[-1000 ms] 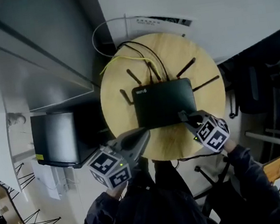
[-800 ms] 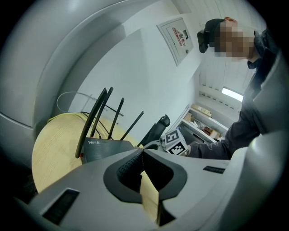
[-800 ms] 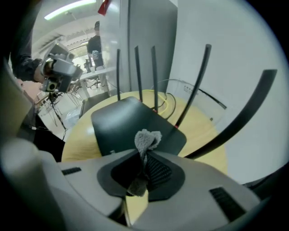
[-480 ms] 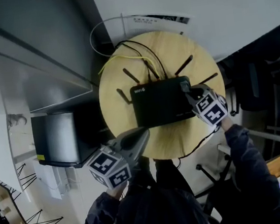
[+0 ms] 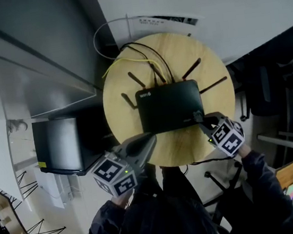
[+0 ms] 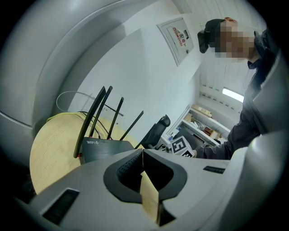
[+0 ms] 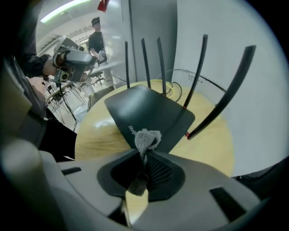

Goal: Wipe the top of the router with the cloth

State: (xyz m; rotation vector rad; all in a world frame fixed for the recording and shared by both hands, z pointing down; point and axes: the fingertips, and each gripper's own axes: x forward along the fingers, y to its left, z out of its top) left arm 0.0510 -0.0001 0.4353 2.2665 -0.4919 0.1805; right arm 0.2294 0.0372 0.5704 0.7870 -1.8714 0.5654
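Note:
A black router [image 5: 170, 107] with several antennas lies flat on a round wooden table [image 5: 125, 116]. In the right gripper view its flat top [image 7: 149, 117] lies just ahead of the jaws. My right gripper [image 5: 197, 117] is shut on a small grey cloth [image 7: 146, 140], which sticks out past the jaw tips over the router's near right corner. My left gripper [image 5: 148, 138] hovers at the table's near edge, shut with nothing between its jaws. The router's front left corner [image 6: 106, 148] shows just beyond it in the left gripper view.
Black and yellow cables [image 5: 147, 57] run from the router's back over the far table edge to the white wall. A dark cabinet [image 5: 59, 145] stands to the table's left and a black office chair [image 5: 266, 90] to its right. A person [image 7: 95, 35] stands far off.
My right gripper with the cloth went from the router's near right corner up its right edge, then back down to the near right corner. The left gripper stayed still.

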